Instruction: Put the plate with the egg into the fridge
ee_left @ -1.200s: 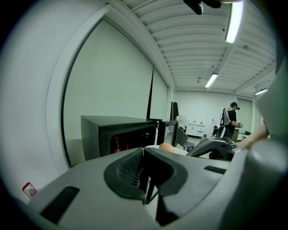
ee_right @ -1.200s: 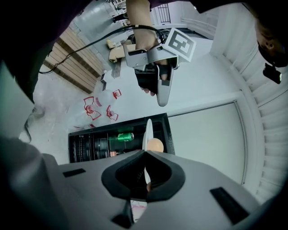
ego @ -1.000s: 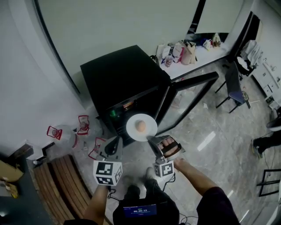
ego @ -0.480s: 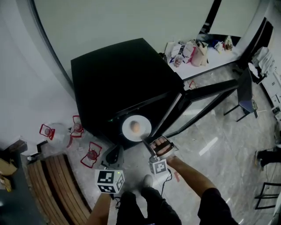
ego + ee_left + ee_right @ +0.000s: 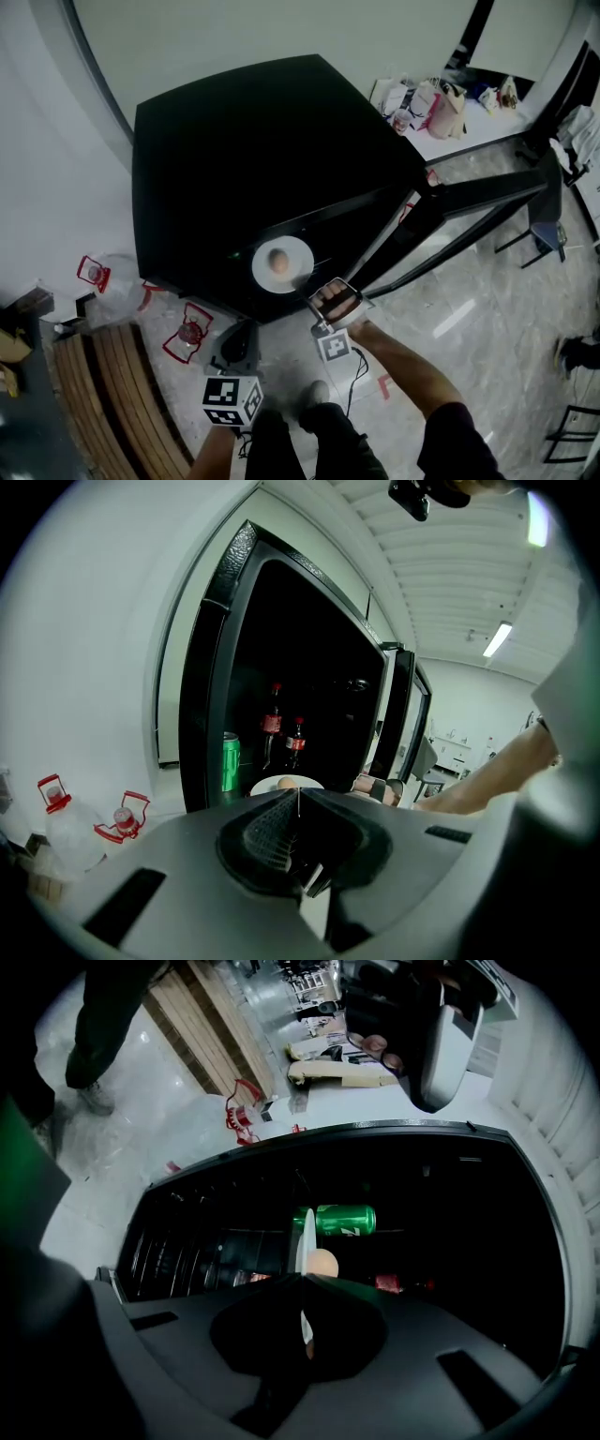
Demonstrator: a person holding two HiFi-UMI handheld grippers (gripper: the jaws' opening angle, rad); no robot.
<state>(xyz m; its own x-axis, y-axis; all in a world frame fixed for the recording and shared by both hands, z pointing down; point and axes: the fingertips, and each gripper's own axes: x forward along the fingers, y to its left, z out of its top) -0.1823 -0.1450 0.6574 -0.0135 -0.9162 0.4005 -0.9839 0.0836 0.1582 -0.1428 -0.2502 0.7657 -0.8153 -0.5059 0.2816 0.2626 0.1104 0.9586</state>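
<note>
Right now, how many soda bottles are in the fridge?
2. The soda bottles stand side by side inside the open fridge, beside the green can: one left, one right. The dark inside may hide more.

White plate (image 5: 263,274), pale tan egg (image 5: 278,262), glossy black fridge (image 5: 244,159), green can (image 5: 345,1220) (dark bottles (image 5: 273,731) with red labels too), red-handled clear jugs (image 5: 187,331).

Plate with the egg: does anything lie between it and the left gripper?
Nothing: in the left gripper view the stretch from the left gripper to the plate is bare, the open fridge behind it.
</note>
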